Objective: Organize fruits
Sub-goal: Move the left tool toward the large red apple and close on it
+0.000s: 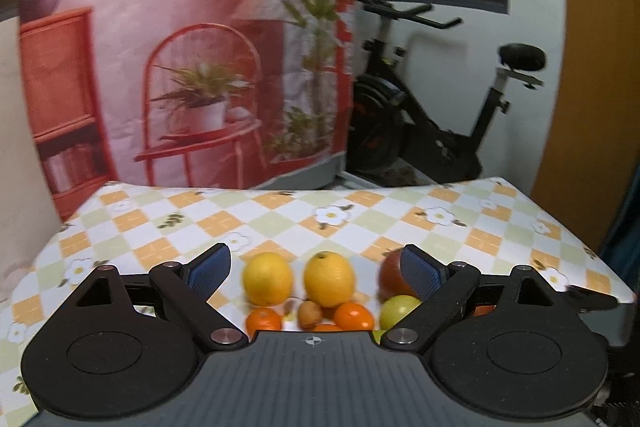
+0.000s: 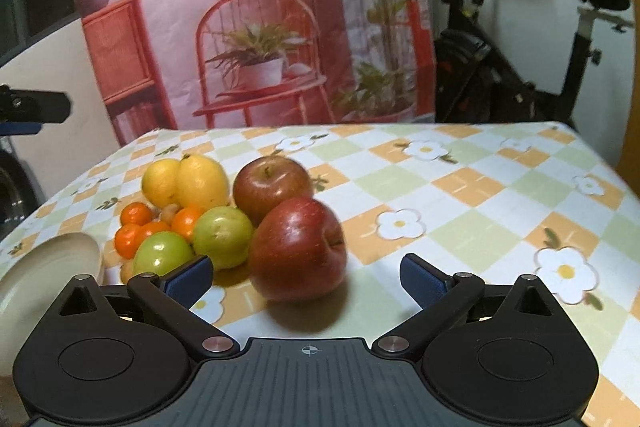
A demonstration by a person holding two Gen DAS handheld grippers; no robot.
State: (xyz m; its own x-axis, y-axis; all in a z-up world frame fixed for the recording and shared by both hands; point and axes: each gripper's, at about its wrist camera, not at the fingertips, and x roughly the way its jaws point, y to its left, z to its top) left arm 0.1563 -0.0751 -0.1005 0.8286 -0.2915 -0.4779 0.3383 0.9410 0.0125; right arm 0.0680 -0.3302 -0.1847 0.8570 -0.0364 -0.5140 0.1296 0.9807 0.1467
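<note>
A pile of fruit lies on the checked tablecloth. In the right wrist view a large red apple (image 2: 298,247) sits nearest, a second red apple (image 2: 272,185) behind it, two green apples (image 2: 224,235) (image 2: 162,253), two lemons (image 2: 202,181) (image 2: 160,183) and several small oranges (image 2: 136,214) to the left. My right gripper (image 2: 306,277) is open, its jaws wide either side of the near red apple, not touching it. My left gripper (image 1: 316,267) is open above the lemons (image 1: 267,279) (image 1: 329,278), oranges (image 1: 354,315), a green apple (image 1: 398,309) and a red apple (image 1: 390,273).
A cream plate (image 2: 48,267) sits at the table's left edge next to the fruit. The left gripper's tip (image 2: 36,107) shows at the far left. A printed backdrop (image 2: 248,19) hangs behind the table and an exercise bike (image 1: 432,107) stands at the back right.
</note>
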